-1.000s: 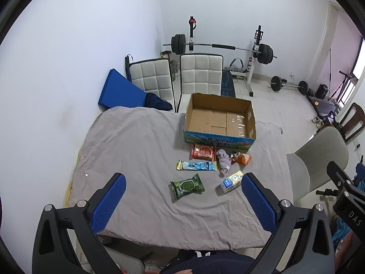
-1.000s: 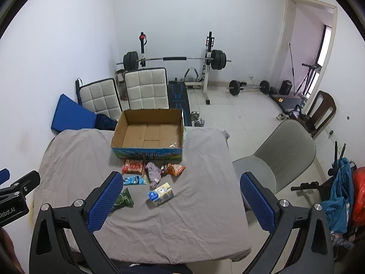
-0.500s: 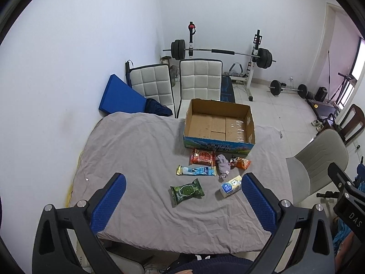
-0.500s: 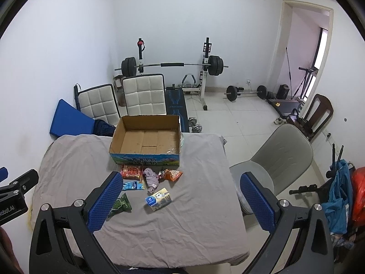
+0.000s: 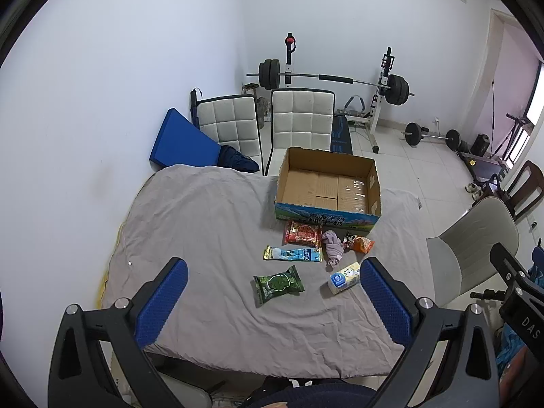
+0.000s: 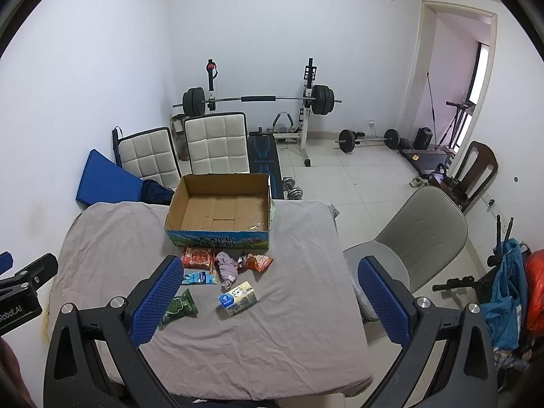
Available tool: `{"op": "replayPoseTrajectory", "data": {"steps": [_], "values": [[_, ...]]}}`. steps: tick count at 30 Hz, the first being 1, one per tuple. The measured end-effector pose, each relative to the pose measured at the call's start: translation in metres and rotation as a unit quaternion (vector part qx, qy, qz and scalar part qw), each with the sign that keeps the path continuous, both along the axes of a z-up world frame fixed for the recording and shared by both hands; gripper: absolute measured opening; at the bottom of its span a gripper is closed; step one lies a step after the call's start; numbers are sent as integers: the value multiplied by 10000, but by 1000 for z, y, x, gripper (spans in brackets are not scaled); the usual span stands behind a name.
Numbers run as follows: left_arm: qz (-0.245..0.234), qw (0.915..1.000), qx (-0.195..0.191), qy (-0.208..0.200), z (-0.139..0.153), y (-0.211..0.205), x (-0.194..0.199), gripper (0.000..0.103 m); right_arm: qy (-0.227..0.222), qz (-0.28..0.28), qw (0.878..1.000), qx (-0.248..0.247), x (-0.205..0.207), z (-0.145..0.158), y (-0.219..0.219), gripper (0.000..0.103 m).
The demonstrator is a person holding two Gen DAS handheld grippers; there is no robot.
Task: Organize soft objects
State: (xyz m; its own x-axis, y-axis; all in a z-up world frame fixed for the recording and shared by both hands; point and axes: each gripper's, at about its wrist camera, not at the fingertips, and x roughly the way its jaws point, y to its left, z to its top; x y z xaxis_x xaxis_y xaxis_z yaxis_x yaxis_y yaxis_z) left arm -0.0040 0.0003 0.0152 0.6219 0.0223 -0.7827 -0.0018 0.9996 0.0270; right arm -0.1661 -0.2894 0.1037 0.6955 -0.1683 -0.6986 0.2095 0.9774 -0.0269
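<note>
Pulled back and higher than a second ago, with the whole counter (image 5: 204, 224) now shrunk and farther off in both views. Nearest, left gripper (image 5: 273, 301) and right gripper (image 6: 268, 301) hovering above the near edge, jaws of both wide apart and holding nothing. Just beyond, green packet (image 5: 278, 284) and tissue pack (image 5: 344, 277), lying flat and well apart. Farther on, blue wrapper (image 5: 293, 254), crumpled purple cloth (image 5: 333, 247), orange packet (image 5: 360, 244) and red packet (image 5: 303, 233), clustered just before the open cardboard box (image 5: 326, 216), which looks empty. All probably light and yielding: packets likely crinkly and slippery, best pinched across the middle or a sealed end; cloth limp, best taken at its bunched centre. Beyond the counter, two white chairs (image 5: 265, 122) and a barbell rack (image 5: 335, 80).
</note>
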Motion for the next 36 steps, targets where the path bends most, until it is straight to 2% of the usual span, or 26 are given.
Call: {"op": "replayPoseTrajectory", "data": {"steps": [36], "values": [[28, 9999, -102, -18, 6, -5, -3, 103, -9, -75, 10000, 23, 1, -1, -1, 103]]}}
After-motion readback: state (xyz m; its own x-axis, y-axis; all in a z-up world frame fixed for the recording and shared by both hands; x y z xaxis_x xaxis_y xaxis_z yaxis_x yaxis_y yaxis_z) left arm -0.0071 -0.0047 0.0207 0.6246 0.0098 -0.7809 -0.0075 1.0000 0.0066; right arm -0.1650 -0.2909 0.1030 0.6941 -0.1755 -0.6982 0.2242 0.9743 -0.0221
